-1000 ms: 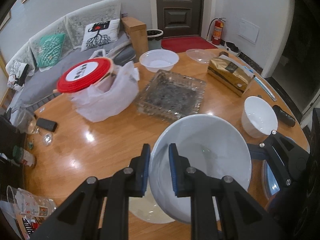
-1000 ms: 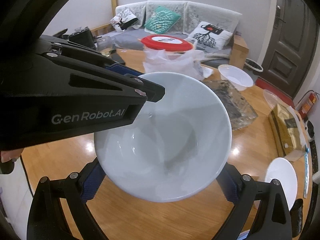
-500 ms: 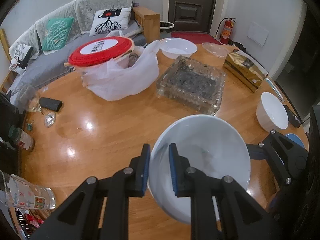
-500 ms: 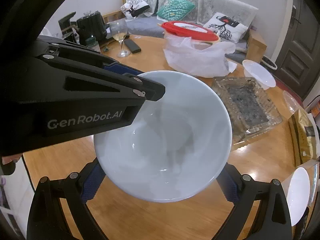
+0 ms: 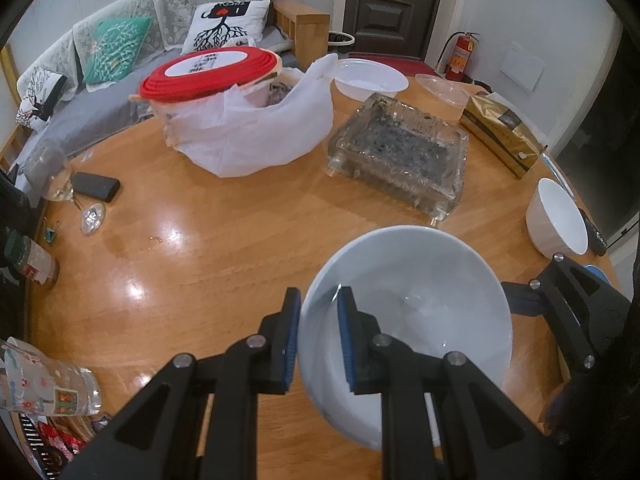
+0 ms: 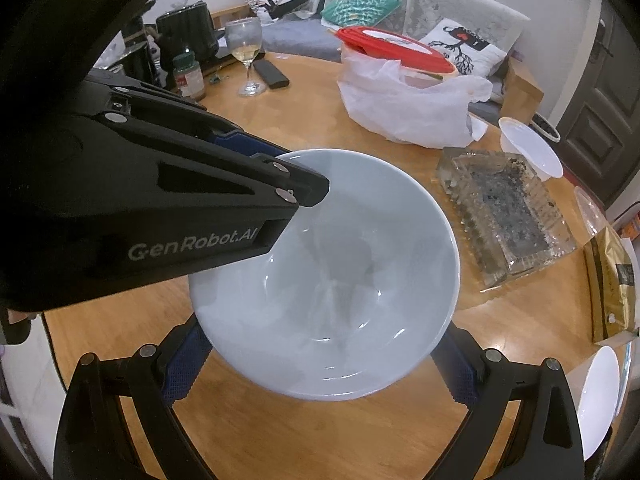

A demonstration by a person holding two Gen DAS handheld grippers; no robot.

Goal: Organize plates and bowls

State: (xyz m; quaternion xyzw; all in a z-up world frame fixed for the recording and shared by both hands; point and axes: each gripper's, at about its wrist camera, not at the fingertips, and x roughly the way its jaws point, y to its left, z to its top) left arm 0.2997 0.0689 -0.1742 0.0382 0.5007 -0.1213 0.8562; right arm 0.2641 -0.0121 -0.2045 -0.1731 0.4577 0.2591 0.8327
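The big bowl [image 5: 420, 304] hangs above the worktop [image 5: 208, 248], its rim pinched in the left gripper's [image 5: 318, 336] nearly closed jaws, while the right gripper's [image 6: 320, 364] jaws spread wide around it, contact unclear. Nothing looks stacked: small bowl [image 5: 558, 220] and plastic bowl [image 5: 370, 80] sit well apart.

Large white bowl [image 5: 416, 300] tilted, seemingly off table; small white bowl [image 5: 558, 220] upright near edge.

Big bowl [image 5: 424, 280] showing pale blue-white w/ glossy glare; small bowl [image 5: 558, 220] plain white. Table [image 5: 200, 240] glowing orange-brown wood grain. Container lid [image 5: 212, 70] showing red w/ white oval label, sitting in white plastic bag [image 5: 260, 136]. Gold-black packet [image 5: 500, 128]. Gripper pads [image 5: 292, 332] showing blue on black frames. Cushion [image 5: 116, 48] showing teal w/ white branch pattern.
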